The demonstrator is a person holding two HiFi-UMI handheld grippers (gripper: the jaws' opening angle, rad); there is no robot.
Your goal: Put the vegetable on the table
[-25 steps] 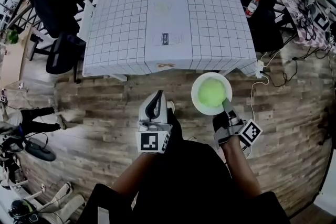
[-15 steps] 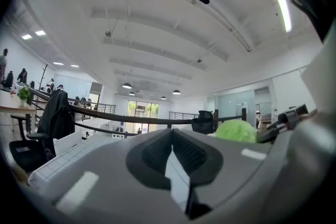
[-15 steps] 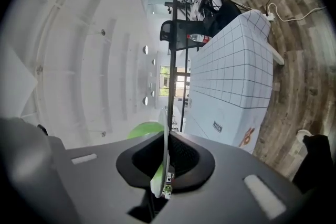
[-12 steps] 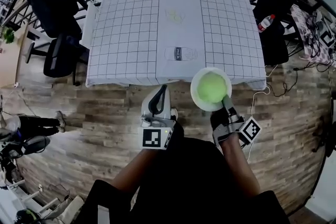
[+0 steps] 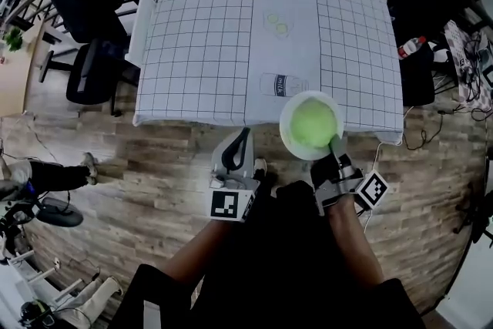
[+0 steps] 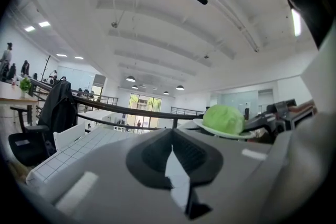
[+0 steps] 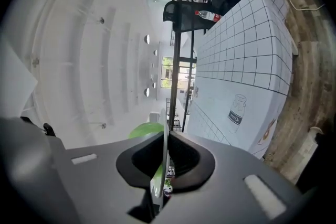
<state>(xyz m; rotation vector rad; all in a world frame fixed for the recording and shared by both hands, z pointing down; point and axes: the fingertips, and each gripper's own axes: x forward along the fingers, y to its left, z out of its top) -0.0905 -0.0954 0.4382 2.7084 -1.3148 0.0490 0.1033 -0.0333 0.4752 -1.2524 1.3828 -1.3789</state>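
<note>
A green cabbage [image 5: 313,123] lies on a white plate [image 5: 287,136], held over the near edge of the table [image 5: 200,35], which has a white checked cloth. My right gripper [image 5: 336,146] is shut on the plate's near rim, seen edge-on between its jaws in the right gripper view as plate [image 7: 161,165], with the cabbage [image 7: 143,130] behind. My left gripper [image 5: 239,141] hangs over the wooden floor left of the plate, shut with nothing in it. In the left gripper view, the cabbage [image 6: 223,118] and plate [image 6: 210,129] show to the right, beyond the left gripper [image 6: 173,162].
The cloth has printed pictures, a milk carton [image 5: 283,84] near the plate and others farther off. Dark office chairs [image 5: 86,19] stand left of the table. A chair with a bottle [image 5: 410,47] is at the right, and cables lie on the floor.
The plate with the cabbage has moved forward, from over the floor to over the table's near edge. Both grippers have come closer to the table.
</note>
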